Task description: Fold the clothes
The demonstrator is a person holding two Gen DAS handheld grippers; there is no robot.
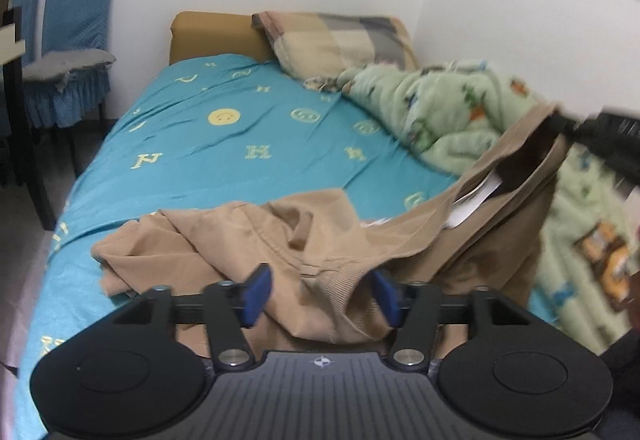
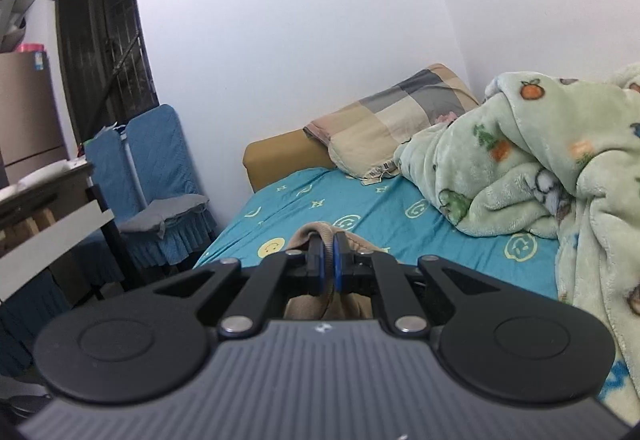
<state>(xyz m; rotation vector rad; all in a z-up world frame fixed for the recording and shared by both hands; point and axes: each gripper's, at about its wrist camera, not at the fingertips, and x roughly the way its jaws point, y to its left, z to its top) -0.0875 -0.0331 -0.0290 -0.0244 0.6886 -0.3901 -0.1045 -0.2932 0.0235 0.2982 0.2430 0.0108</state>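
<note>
Left wrist view: left gripper [image 1: 320, 294] low over the near end of the bed [image 1: 224, 143], jaws spread wide, blue pads either side of a ribbed hem of the tan garment [image 1: 280, 240], neither pad pressing it. Garment lies crumpled on the teal letter-print sheet at the near end of the bed; one edge is lifted up and to the right, where the right gripper [image 1: 568, 125] holds it, motion-blurred. White label visible inside the raised opening. Green fleece blanket [image 1: 448, 107] bunched along the wall side, patchwork pillow [image 1: 340, 39] at the head, blue-covered chair [image 1: 76, 39] beside the bed at left. Right wrist view: right gripper [image 2: 328, 266] jaws closed on a ribbed fold of the tan garment [image 2: 320, 232], fabric pinched between the blue pads and hanging below them. Behind: teal sheet of the bed [image 2: 360, 215], pillow [image 2: 396, 119], blanket [image 2: 540, 167] piled at right, chair [image 2: 160, 167] at left next to a desk [image 2: 52, 207].
</note>
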